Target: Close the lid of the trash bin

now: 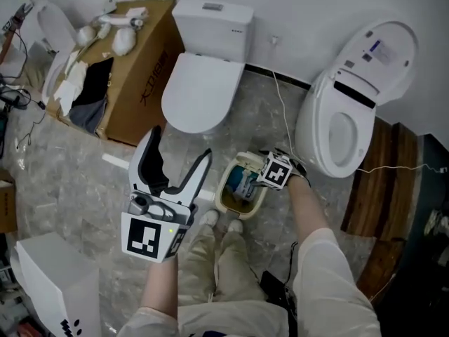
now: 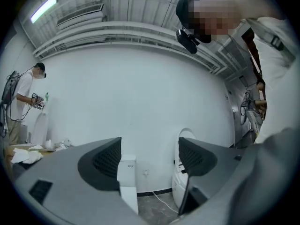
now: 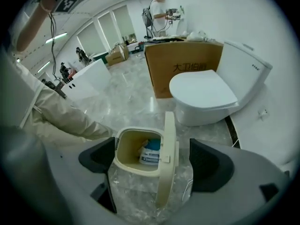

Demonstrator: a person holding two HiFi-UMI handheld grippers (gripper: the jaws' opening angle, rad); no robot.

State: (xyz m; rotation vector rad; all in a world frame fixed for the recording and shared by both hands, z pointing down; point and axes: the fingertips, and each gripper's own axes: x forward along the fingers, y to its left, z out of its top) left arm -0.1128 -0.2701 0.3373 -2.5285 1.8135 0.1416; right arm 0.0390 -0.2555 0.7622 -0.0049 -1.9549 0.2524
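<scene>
Trash bin open on the floor, lid up.
The cream trash bin (image 1: 240, 188) sits on the marble floor (image 1: 84, 181) by the person's shoes (image 1: 221, 221), near 2 white toilets (image 1: 200, 83), with its lid (image 3: 168, 158) standing upright. The right gripper (image 3: 153, 161) hangs above with its jaws wide, the lid between them. The left gripper (image 1: 181, 147) is raised, wide and empty.

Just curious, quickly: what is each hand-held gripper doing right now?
Left hand-held gripper: open, empty.
Right hand-held gripper: open, by the upright bin lid.
</scene>
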